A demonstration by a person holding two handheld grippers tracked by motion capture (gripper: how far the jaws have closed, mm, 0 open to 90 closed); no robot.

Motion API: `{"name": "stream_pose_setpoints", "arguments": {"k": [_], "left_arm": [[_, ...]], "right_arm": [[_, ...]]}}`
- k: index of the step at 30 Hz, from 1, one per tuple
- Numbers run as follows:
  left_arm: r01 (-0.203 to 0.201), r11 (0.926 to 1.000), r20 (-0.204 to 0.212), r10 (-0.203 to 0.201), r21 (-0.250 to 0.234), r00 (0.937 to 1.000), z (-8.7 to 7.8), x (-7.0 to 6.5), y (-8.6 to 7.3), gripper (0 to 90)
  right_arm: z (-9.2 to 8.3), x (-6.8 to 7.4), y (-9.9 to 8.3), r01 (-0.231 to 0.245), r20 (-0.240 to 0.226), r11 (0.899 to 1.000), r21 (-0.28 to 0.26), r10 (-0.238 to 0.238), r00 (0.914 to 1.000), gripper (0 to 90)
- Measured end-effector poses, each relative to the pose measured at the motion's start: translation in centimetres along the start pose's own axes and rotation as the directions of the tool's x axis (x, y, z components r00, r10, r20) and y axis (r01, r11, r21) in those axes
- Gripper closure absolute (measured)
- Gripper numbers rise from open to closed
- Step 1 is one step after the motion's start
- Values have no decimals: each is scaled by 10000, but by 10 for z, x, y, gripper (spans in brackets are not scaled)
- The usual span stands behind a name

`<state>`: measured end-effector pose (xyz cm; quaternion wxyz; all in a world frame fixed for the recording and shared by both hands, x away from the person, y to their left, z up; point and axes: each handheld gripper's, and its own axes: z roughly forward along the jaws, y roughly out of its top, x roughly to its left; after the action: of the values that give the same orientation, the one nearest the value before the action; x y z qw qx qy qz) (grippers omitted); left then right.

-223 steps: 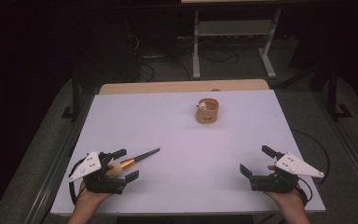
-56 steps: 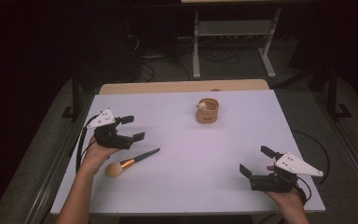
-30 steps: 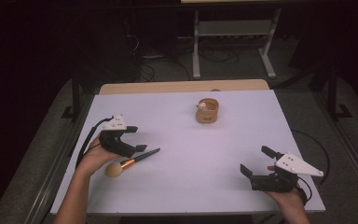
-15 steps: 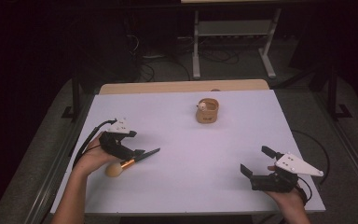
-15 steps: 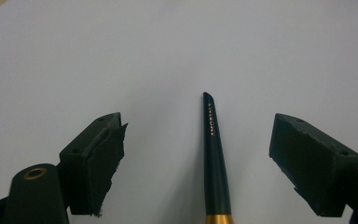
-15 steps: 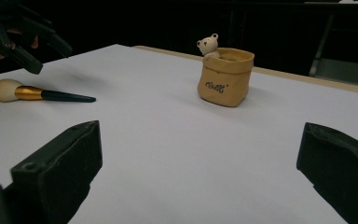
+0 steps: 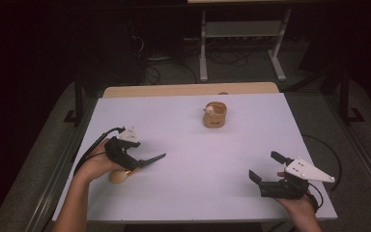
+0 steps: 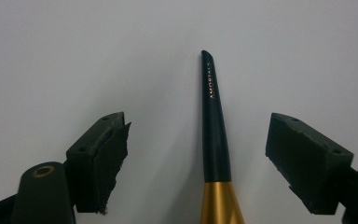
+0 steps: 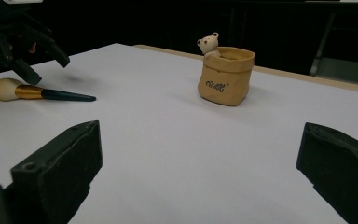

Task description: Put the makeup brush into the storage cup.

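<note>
A makeup brush (image 7: 142, 163) with a dark handle, gold ferrule and pale head lies on the white table (image 7: 188, 193) at the left. My left gripper (image 7: 134, 163) points down over it. In the left gripper view the handle (image 8: 212, 140) runs between the open jaws of the left gripper (image 8: 198, 123), which have just been closing; neither pad touches it. My right gripper (image 7: 263, 166) rests open at the near right with nothing in it. In the right gripper view the right gripper (image 9: 200, 140) faces the brush (image 9: 42, 93) and the left gripper (image 9: 28, 56).
A small tan pouch (image 7: 216, 116) with a toy bear (image 9: 208, 44) peeking out stands mid-table toward the far side. A wooden strip (image 7: 188, 90) borders the far edge. Beyond it are dark floor, cables and a metal stand (image 7: 241, 34).
My left gripper, farther back and left of the brush two seconds ago, has come down over its handle. The brush, the pouch and the right gripper have not moved.
</note>
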<state>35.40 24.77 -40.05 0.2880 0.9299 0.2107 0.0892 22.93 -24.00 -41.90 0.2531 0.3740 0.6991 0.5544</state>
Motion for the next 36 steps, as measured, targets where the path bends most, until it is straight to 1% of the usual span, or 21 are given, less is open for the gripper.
{"name": "stream_pose_setpoints", "arguments": {"k": [2,3,4,5,6,7,8,9,14,16,17,18,19,20,23,27,30,35,36], "left_arm": [[21,10000,34,-21,80,10000,0,0,0,210],[-35,9997,85,33,230,10000,0,-1,0,210],[60,9996,144,-64,285,9999,1,-1,0,217],[-22,9994,136,17,359,9999,1,-1,0,219],[29,9991,180,-36,430,9998,2,-2,0,222],[-66,9985,194,55,544,9998,2,-1,0,226],[-101,9982,161,91,587,9998,2,-1,0,228],[-22,9976,204,8,691,9998,2,-2,-1,228],[-26,9940,152,9,1090,9999,2,-4,0,244],[-33,9934,140,17,1150,9999,2,-4,-1,253],[-101,9908,146,82,1350,9999,2,-4,-1,253],[-69,9902,162,47,1395,9999,2,-5,-1,280],[29,9903,172,-54,1391,9998,2,-5,-1,289],[4,9893,175,-30,1459,9998,2,-5,-1,293],[154,9862,264,-200,1651,9995,3,-5,-2,320],[292,9795,385,-376,1993,9986,3,-5,-2,347],[396,9778,418,-492,2056,9979,3,-4,-3,376],[494,9720,454,-614,2297,9971,2,-3,-3,418],[447,9704,472,-575,2374,9972,2,-3,-3,422]], "right_arm": [[0,0,0,-1,0,10000,-4,1,10000,0],[0,0,0,1,1,10000,-1,-1,10000,0],[0,0,0,17,8,10000,2,-17,10000,0],[0,0,0,2,9,10000,-3,-2,10000,0],[0,0,0,-1,15,10000,2,1,10000,0],[0,0,0,-5,14,10000,3,5,10000,0],[0,0,0,-3,13,10000,0,3,10000,0],[0,0,0,-10,16,10000,-1,10,10000,0],[0,0,0,-11,23,10000,5,11,10000,0],[0,0,0,0,26,10000,5,0,10000,0],[0,0,0,-29,23,10000,8,29,10000,0],[0,0,0,2,27,10000,1,-2,10000,0],[0,0,0,9,26,10000,4,-9,10000,0],[0,0,0,2,30,10000,2,-2,10000,0],[0,0,0,7,38,10000,16,-7,10000,0],[0,0,0,-25,45,10000,18,25,10000,0],[0,-1,0,2,51,10000,20,-2,10000,0],[0,0,0,-20,54,10000,23,20,10000,0],[0,0,0,-19,58,10000,26,19,10000,0]]}}
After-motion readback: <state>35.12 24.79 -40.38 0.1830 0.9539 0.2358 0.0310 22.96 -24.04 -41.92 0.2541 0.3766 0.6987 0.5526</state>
